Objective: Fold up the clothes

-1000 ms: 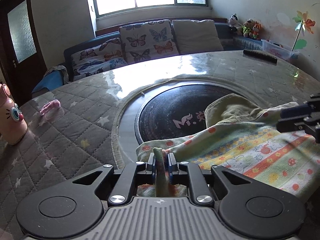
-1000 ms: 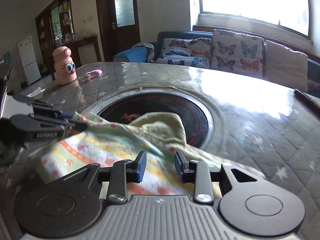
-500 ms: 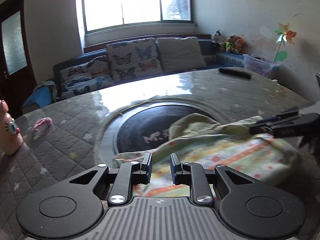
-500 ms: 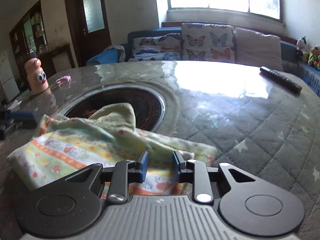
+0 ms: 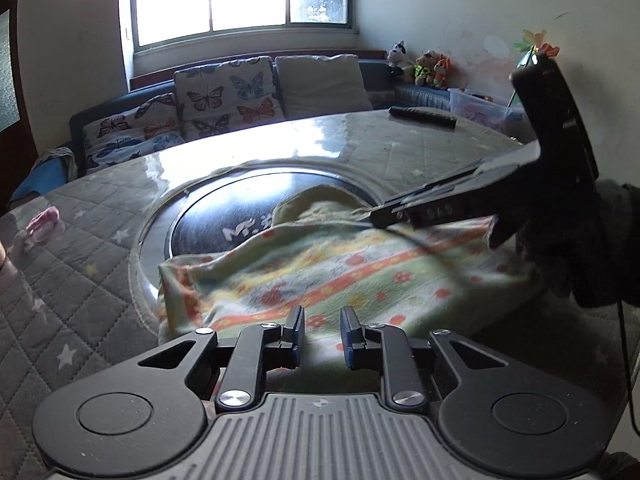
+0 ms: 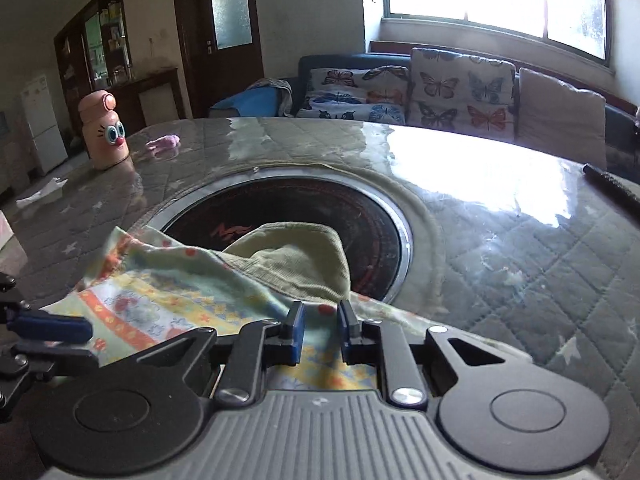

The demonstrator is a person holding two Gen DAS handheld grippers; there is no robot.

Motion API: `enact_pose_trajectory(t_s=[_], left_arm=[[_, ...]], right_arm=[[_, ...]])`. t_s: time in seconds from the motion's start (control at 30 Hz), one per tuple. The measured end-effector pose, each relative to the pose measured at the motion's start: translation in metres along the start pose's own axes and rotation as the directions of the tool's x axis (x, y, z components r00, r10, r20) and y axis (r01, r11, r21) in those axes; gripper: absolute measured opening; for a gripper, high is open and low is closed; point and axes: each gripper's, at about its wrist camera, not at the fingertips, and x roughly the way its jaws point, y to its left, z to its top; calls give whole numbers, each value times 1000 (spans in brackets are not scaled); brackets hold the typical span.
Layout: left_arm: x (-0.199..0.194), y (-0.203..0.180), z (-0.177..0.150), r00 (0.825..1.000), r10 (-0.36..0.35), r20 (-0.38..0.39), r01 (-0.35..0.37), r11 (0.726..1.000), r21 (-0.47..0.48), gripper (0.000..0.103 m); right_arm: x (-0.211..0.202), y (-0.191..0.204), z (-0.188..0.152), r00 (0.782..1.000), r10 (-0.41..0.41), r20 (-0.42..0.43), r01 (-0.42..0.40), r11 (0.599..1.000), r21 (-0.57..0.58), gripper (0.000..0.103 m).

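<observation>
Two grippers: both angled down over the garment
Table (image 5: 100,248): quilted, round
Garment (image 5: 340,272): printed, folded at the near edge
Left gripper (image 5: 322,334): narrow gap, empty
Right gripper (image 6: 319,326): closing, cloth between pads

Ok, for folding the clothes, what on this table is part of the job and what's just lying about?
Part of the job:
- patterned garment
- left tool, open above it
- right tool, closing over its edge

Lying about:
- pink cartoon bottle
- small pink item
- black remote
</observation>
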Motion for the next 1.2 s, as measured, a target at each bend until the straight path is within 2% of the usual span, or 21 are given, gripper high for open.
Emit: enact_pose_trajectory(t_s=[0.07,0.3,0.57,0.67,0.8,1.2], left_arm=[[-3,4,-1,1000,2,2,-2,1000,-9,21],[-16,-9,1,998,-38,45,38,999,-2,21],[-8,-21,-8,999,-38,26,38,999,8,24],[-6,-21,-12,999,-34,20,34,999,4,27],[-5,-25,-15,999,-23,30,23,1000,8,31],[-7,-22,-18,999,-22,46,24,999,-32,34]], right_arm=[[-9,2,1,1000,9,12,-9,1000,5,18],[-59,40,-16,994,91,56,-84,990,-113,18],[-74,73,-46,990,133,54,-121,975,-187,18],[-69,81,-59,991,124,41,-113,970,-215,18],[-69,84,-68,992,104,74,-84,969,-234,18],[-89,60,-86,992,72,107,-55,987,-153,19]])
